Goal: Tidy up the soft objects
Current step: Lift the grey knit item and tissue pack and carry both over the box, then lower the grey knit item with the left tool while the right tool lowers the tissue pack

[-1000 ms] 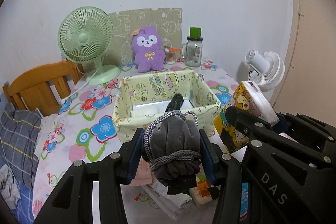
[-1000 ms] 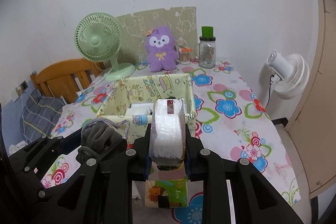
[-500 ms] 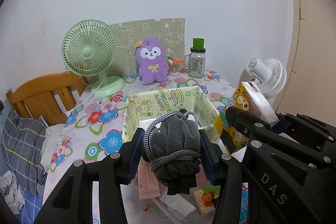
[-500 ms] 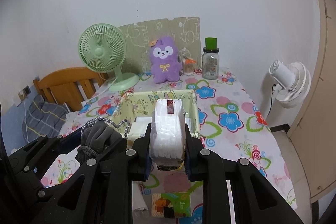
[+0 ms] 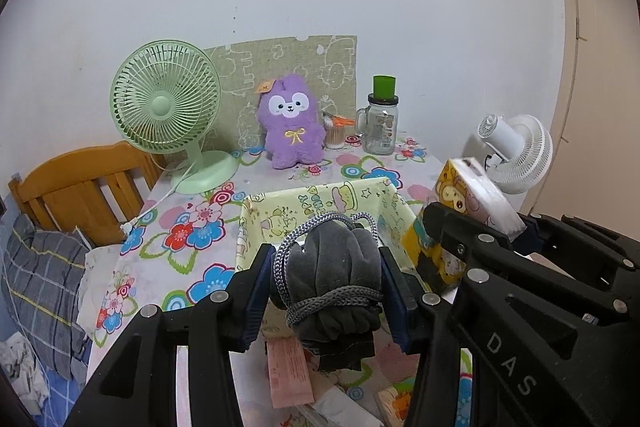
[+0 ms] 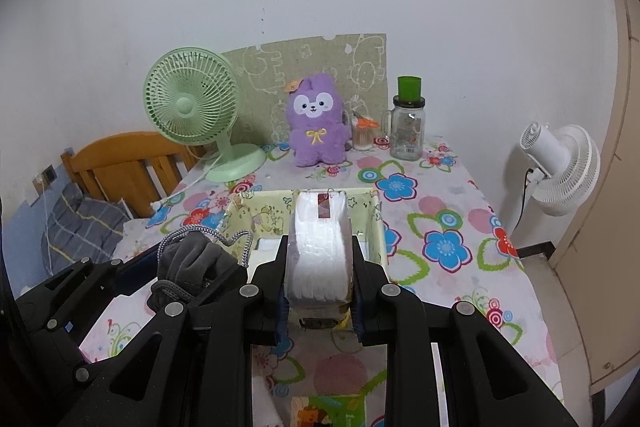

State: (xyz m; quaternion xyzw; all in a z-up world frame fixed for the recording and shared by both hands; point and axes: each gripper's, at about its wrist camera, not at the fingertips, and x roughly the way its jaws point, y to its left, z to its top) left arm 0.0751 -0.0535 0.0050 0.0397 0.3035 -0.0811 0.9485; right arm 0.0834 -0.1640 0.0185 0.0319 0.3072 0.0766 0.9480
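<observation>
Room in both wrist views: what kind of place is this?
Probably a home bedroom or small living room: a table under a flowered tablecloth with a purple plush toy and a green desk fan, beside a wooden bed frame.

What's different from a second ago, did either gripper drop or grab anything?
No. Both grippers rose and pulled back from the yellow fabric bin, which now sits lower and smaller in both views. The left gripper stays clamped on the grey cloth bundle, the right gripper on the tissue pack. Green fan, purple plush and jar are unmoved.
</observation>
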